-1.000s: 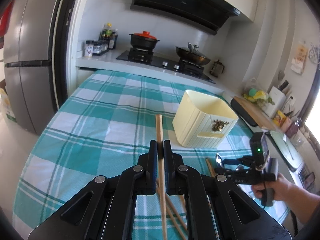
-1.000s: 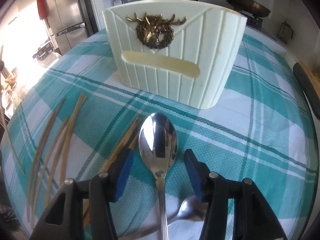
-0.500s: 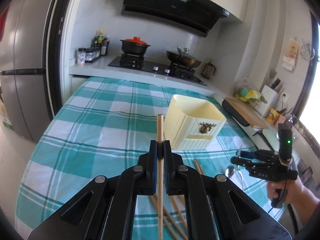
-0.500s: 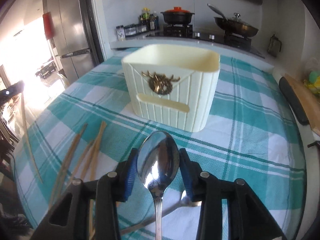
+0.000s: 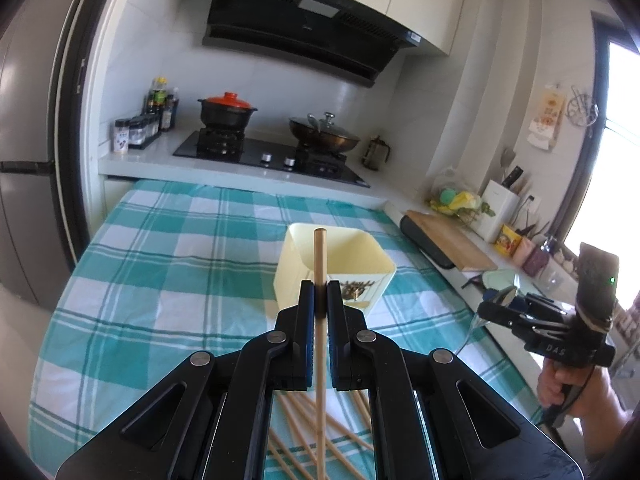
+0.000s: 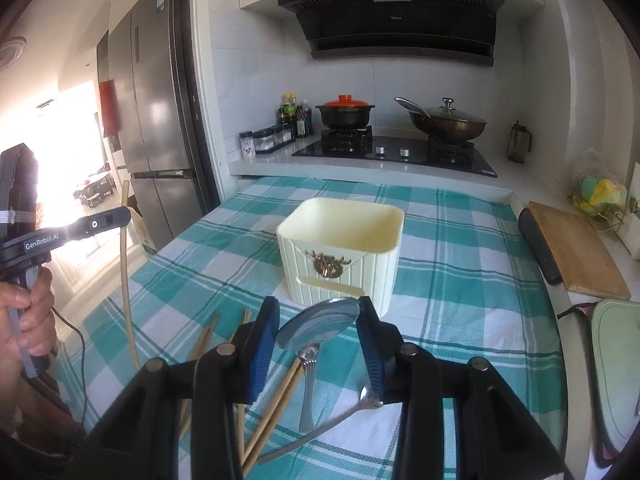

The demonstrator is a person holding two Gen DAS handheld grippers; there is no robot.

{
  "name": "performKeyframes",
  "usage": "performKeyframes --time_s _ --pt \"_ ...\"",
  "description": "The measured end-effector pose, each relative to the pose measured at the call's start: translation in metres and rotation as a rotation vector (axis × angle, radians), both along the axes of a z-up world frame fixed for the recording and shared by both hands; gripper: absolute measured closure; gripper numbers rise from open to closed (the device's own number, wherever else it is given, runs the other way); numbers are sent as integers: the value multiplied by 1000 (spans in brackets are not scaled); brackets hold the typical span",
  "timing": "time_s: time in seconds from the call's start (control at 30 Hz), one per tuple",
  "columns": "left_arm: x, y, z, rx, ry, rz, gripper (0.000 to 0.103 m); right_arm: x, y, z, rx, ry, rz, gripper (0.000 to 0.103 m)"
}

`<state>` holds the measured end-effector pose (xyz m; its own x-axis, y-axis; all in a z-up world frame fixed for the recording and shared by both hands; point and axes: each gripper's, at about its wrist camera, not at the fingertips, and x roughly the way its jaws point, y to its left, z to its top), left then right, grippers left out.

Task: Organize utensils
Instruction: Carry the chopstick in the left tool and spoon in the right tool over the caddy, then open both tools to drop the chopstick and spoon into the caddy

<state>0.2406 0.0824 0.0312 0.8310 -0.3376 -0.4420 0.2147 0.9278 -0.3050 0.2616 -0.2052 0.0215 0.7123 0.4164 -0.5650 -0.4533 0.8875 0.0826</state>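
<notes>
My left gripper (image 5: pixel 320 288) is shut on a single wooden chopstick (image 5: pixel 320 256), held in the air and pointing toward the cream utensil holder (image 5: pixel 362 254) on the checked tablecloth. In the right wrist view the same chopstick (image 6: pixel 126 272) hangs down from the left gripper (image 6: pixel 125 213) at the left. My right gripper (image 6: pixel 318 312) is shut on the bowl of a metal spoon (image 6: pixel 320 322), tilted, its handle hanging below, lifted just in front of the holder (image 6: pixel 372 276). The holder looks empty. The right gripper (image 5: pixel 500 304) shows at the right in the left wrist view.
Several loose chopsticks (image 6: pixel 272 404) and a second spoon (image 6: pixel 366 396) lie on the cloth below the grippers. A wooden cutting board (image 6: pixel 576 248) and a black bar (image 6: pixel 538 244) sit at the table's right edge. A stove with pots stands behind, a fridge at the left.
Both grippers have risen off the table. The right jaws closed on the spoon's bowl and lifted it; the spoon now tilts. The left carried its chopstick upward toward the holder.
</notes>
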Motion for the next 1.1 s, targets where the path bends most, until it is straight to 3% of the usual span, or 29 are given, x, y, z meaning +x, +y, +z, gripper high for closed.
performKeyframes --time_s 0.33,0.7,0.87,1.1 --pt "62 -12 44 1 -21 -45 100 51 1 47 55 -24 -15 63" --pt "164 -51 85 63 -136 4 100 147 15 97 117 -83 -53 63" --pt "208 -69 68 76 -128 27 100 191 25 84 105 -73 -70 63" --pt "252 -83 2 77 35 25 100 242 28 20 77 92 -83 64"
